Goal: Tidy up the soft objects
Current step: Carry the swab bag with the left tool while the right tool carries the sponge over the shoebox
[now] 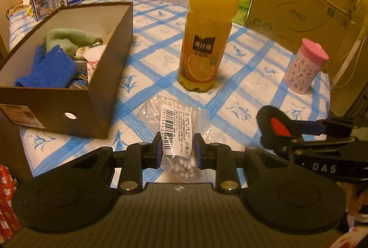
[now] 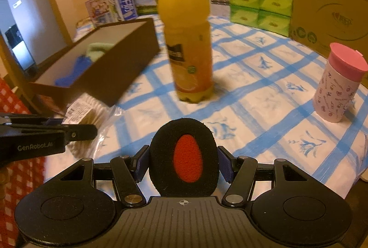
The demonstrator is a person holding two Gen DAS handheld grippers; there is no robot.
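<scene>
Your left gripper is pinched in on the bag of cotton swabs, jaws squeezing the plastic from both sides about halfway down, just under the barcode label. Your right gripper is clamped on a foam ear pad, a black oval with a red centre, held upright between the fingers.

Both of these should be feather light and squishy, I'd guess. The bag looks like slick clear film, so it'll probably want to slide or crumple, and the swabs bunched at the near end will shift around. Gripping across the packed middle like you are seems better than grabbing an empty corner. The ear pad is fuzzy and will just compress, so holding it across its narrow width is fine.

The bag's far end lies over the blue checked tablecloth, right beside the brown box that already has a blue cloth and a green cloth in it. The juice bottle stands just behind the bag, so watch that.
</scene>
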